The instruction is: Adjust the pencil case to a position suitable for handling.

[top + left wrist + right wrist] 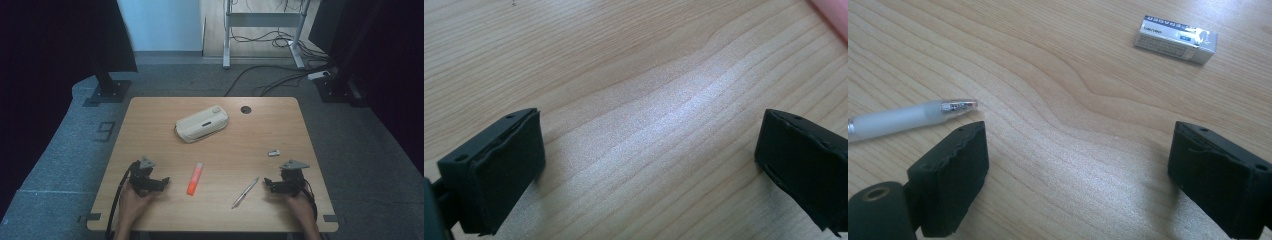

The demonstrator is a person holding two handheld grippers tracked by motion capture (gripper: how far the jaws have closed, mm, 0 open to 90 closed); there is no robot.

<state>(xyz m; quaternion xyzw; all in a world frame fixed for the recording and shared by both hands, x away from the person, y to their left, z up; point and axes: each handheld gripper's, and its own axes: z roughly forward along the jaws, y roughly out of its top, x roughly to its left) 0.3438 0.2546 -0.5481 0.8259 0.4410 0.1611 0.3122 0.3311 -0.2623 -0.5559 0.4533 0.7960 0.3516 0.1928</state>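
My left gripper (165, 181) rests low on the wooden table (150, 115) at the front left, held by a hand, jaws wide apart with only bare wood between them (649, 150). An orange marker (195, 178) lies just to its right; its pink edge (831, 12) shows at the corner of the left gripper view. My right gripper (266, 184) rests at the front right, open and empty (1078, 165). A silver pen (245, 192) lies just left of it, its tip (955, 106) beside one jaw. A small white eraser (1175, 38) lies farther off (273, 153).
A cream pencil case (202, 123) lies at the table's middle back, with a dark cable hole (245, 109) to its right. Stand bases and cables sit on the floor behind the table.
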